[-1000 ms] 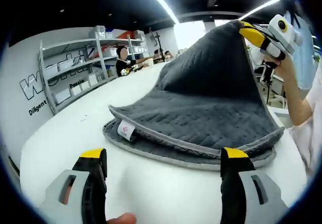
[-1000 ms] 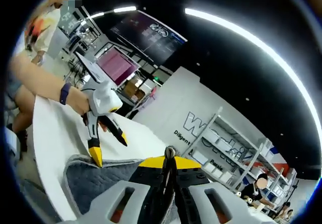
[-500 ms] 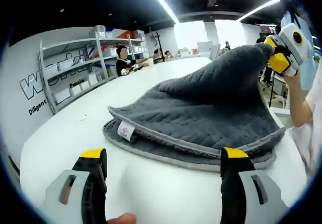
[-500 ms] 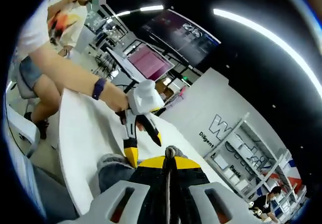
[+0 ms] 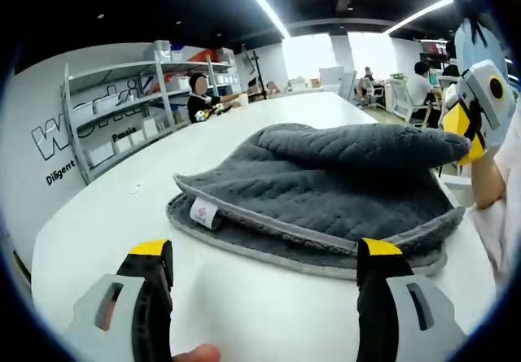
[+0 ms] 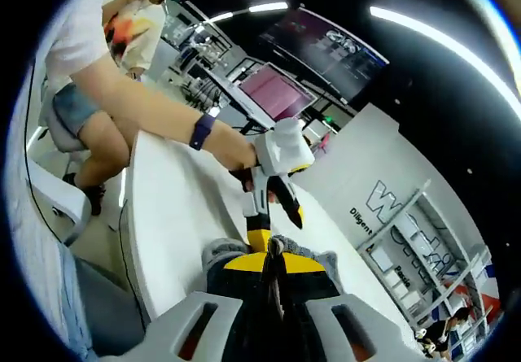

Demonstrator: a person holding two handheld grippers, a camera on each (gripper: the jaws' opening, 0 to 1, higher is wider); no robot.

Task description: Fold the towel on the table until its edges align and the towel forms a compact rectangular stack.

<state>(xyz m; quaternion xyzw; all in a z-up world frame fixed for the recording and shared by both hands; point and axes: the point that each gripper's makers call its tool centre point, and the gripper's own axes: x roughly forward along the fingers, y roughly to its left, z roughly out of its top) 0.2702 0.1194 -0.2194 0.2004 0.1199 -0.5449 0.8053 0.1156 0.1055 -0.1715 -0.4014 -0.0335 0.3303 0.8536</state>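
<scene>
Broadly, the white surface [image 5: 98, 224] carries a thick, limp grey towel [image 5: 326, 191] folded over itself, best held by its hemmed edge; beside the towel's far corner the right gripper [image 6: 273, 258] pinches cloth, while the left gripper [image 5: 264, 252] waits near its front hem, jaws spread.

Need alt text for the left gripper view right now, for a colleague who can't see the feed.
A grey towel lies partly folded on a white table, its upper layer held up at the far right corner by the right gripper. The left gripper waits open at the near edge, short of the towel.
</scene>
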